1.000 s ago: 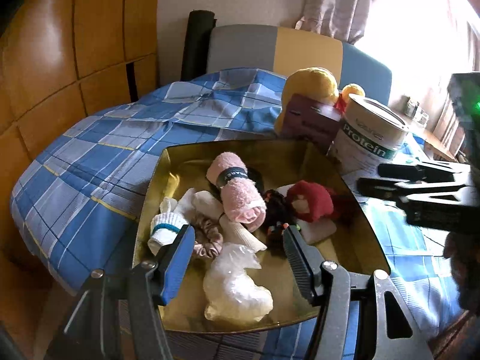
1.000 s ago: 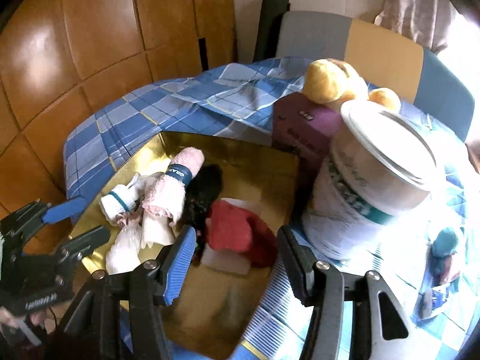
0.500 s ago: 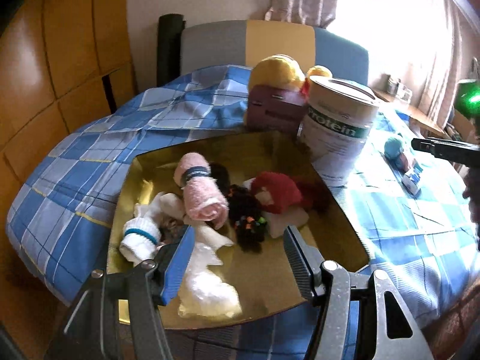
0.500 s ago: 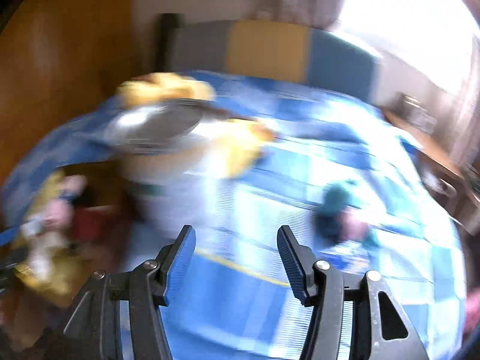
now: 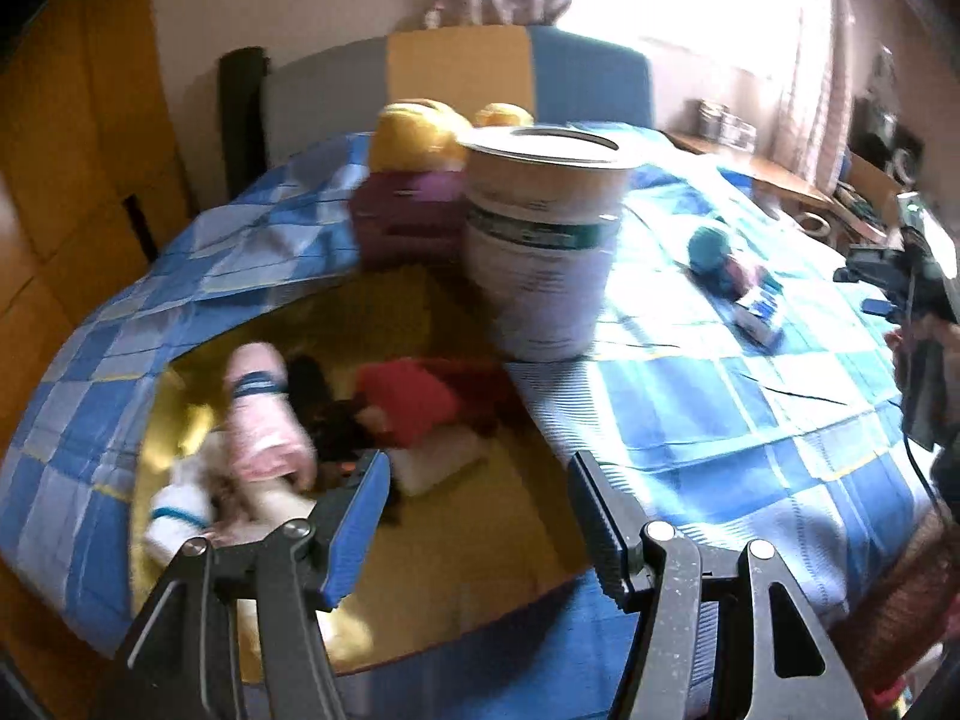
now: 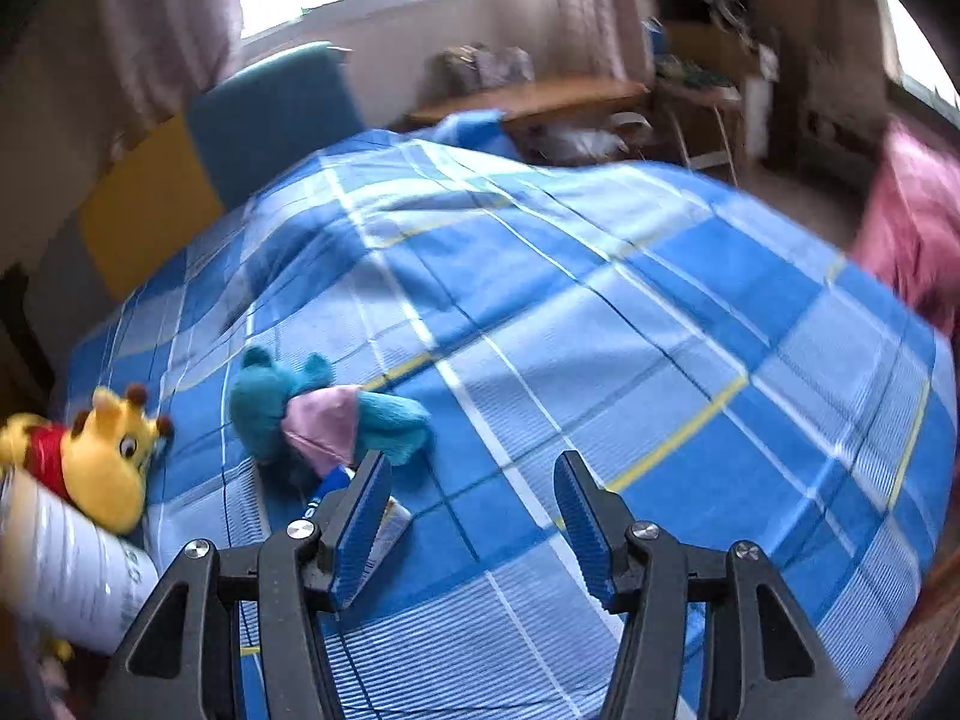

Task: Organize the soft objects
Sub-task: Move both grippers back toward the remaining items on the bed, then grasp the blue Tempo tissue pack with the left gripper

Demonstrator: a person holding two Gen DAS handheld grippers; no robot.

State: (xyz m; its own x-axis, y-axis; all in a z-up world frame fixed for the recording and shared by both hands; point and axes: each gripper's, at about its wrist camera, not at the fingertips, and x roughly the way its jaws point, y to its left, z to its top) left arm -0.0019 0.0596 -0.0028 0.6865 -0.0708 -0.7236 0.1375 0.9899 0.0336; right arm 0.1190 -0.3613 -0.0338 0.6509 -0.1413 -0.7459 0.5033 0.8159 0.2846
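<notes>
A gold tray [image 5: 390,312] on the bed holds soft items: a rolled pink towel [image 5: 258,414], a red plush piece [image 5: 408,396], a white sock with a teal stripe [image 5: 174,516] and something black. My left gripper [image 5: 477,468] hangs open over the tray's near right part, holding nothing. A teal plush with a pink patch [image 6: 318,414] lies on the blue checked cover [image 6: 600,312], with a small blue-and-white pack [image 6: 387,531] beside it. My right gripper [image 6: 471,462] is open and empty, just right of and nearer than the teal plush. In the left wrist view, the right gripper [image 5: 900,282] shows at the right edge.
A tall white protein can [image 5: 540,240] and a purple box [image 5: 408,222] stand behind the tray. A yellow plush in a red shirt [image 6: 102,456] lies by the can. A headboard, a window and a wooden desk are at the back, and something pink [image 6: 912,228] at the far right.
My right gripper has swung and rolled away from the tray, rightward across the bed, and now faces the teal plush. The left gripper shifted right over the tray. Both stayed open.
</notes>
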